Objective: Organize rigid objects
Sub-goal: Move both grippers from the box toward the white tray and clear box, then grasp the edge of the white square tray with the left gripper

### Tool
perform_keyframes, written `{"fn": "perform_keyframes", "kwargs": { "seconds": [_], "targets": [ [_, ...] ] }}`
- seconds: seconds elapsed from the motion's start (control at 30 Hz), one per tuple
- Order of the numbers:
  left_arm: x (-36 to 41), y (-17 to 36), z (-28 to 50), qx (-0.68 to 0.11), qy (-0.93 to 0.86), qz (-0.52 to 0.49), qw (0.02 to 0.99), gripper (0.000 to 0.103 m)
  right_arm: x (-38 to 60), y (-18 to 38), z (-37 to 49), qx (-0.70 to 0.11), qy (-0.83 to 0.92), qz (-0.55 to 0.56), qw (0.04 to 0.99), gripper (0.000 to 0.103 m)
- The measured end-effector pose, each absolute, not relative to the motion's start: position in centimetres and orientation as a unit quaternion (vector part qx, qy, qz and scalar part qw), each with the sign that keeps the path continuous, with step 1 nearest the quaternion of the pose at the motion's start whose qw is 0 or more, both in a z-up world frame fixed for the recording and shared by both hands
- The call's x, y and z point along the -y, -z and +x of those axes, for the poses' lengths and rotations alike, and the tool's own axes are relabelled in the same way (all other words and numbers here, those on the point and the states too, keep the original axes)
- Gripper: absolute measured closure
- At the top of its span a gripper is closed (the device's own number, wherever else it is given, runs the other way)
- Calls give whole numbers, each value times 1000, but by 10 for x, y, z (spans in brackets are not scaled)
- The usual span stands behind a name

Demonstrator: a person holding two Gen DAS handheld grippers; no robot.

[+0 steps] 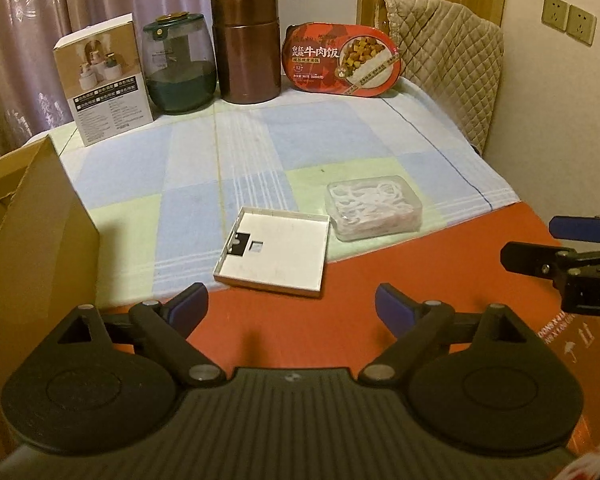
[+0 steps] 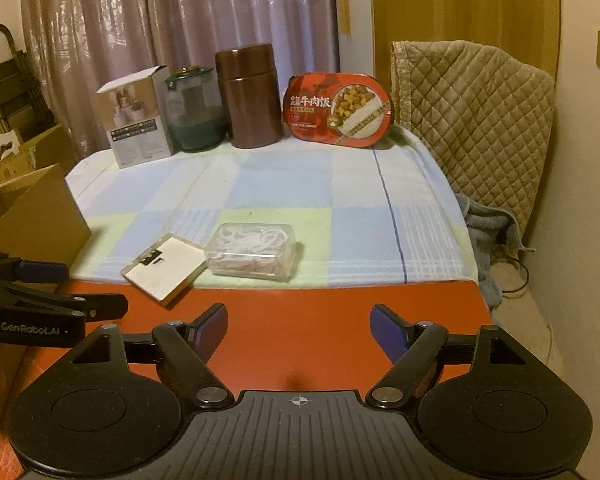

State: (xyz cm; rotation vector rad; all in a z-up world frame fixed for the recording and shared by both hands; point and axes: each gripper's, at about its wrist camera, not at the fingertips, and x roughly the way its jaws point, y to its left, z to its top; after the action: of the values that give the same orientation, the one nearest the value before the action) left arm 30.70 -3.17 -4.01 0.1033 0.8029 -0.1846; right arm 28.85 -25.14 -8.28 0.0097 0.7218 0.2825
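Observation:
A shallow white box lid [image 1: 274,254] [image 2: 165,266] lies upturned at the checked cloth's near edge. Just right of it sits a clear plastic box of white floss picks [image 1: 374,207] [image 2: 253,255]. Along the far edge stand a white carton [image 1: 105,80] [image 2: 138,118], a green-tinted jar [image 1: 179,63] [image 2: 194,108], a brown canister [image 1: 247,47] [image 2: 252,96] and a red beef-rice meal tub [image 1: 342,60] [image 2: 340,110]. My left gripper [image 1: 292,306] [image 2: 76,288] hangs open over the red surface short of the lid. My right gripper [image 2: 299,326] [image 1: 540,246] is open too, short of the floss box. Neither holds anything.
An open cardboard box [image 1: 32,240] [image 2: 28,216] stands at the table's left side. A quilted cover [image 1: 448,52] [image 2: 476,112] drapes a chair at the far right, against the wall. A red tabletop [image 1: 420,280] [image 2: 320,320] shows below the cloth.

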Motion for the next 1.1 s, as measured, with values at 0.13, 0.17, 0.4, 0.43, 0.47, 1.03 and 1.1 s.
{"fn": "perform_keyframes", "kwargs": {
  "seconds": [0.13, 0.17, 0.4, 0.43, 0.47, 1.03, 1.1],
  "targets": [
    [32, 46, 321, -392, 89, 55, 914, 14, 251, 92, 303, -352, -139, 8, 926, 25],
    [33, 48, 325, -393, 88, 56, 914, 14, 250, 94, 306, -352, -140, 9, 925, 25],
    [29, 63, 349, -408, 89, 66, 906, 12, 244, 109, 323, -356, -150, 18, 922, 25],
    [30, 65, 351, -411, 92, 67, 904, 12, 243, 111, 326, -357, -151, 20, 922, 25],
    [30, 68, 354, -412, 93, 69, 904, 12, 242, 112, 327, -357, -153, 20, 921, 25],
    [30, 92, 399, -415, 109, 80, 900, 12, 239, 114, 332, -352, -156, 14, 923, 25],
    [30, 93, 402, -416, 113, 76, 899, 12, 239, 115, 332, -353, -154, 14, 923, 25]
  ]
}}
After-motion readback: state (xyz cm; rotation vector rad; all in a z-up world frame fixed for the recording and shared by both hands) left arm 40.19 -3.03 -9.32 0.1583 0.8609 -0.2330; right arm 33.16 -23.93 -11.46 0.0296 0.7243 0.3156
